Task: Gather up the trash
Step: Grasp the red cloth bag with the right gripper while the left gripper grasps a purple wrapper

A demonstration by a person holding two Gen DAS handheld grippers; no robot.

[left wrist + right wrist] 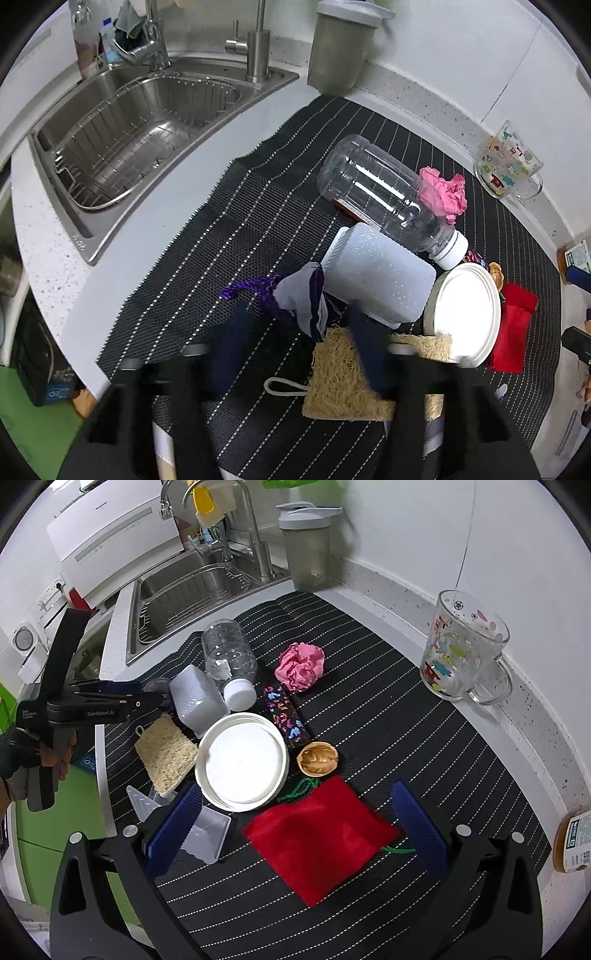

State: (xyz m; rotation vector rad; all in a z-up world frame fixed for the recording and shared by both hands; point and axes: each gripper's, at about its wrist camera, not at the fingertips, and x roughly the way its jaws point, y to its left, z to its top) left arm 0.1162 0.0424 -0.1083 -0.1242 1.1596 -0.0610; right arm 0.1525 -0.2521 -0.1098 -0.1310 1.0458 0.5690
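Jaws of left gripper (297, 317) stand narrow around grey-purple pouch (301, 295), not pressing; right gripper (295, 794) gapes wide above red pouch (321, 845).

Black claw (295, 827) frames with ribbed blue pads (419, 823), silver screws, perhaps a dark glove (16, 749)

Brown jar (574, 843) cut by the right edge; loofah (343, 373) partly behind blurred jaws.

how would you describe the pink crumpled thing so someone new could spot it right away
Start at the black striped mat right of the sink. Near its back middle, right of the clear plastic bottle lying on its side, sits the crumpled pink paper ball. It is the only pink, wadded item there.
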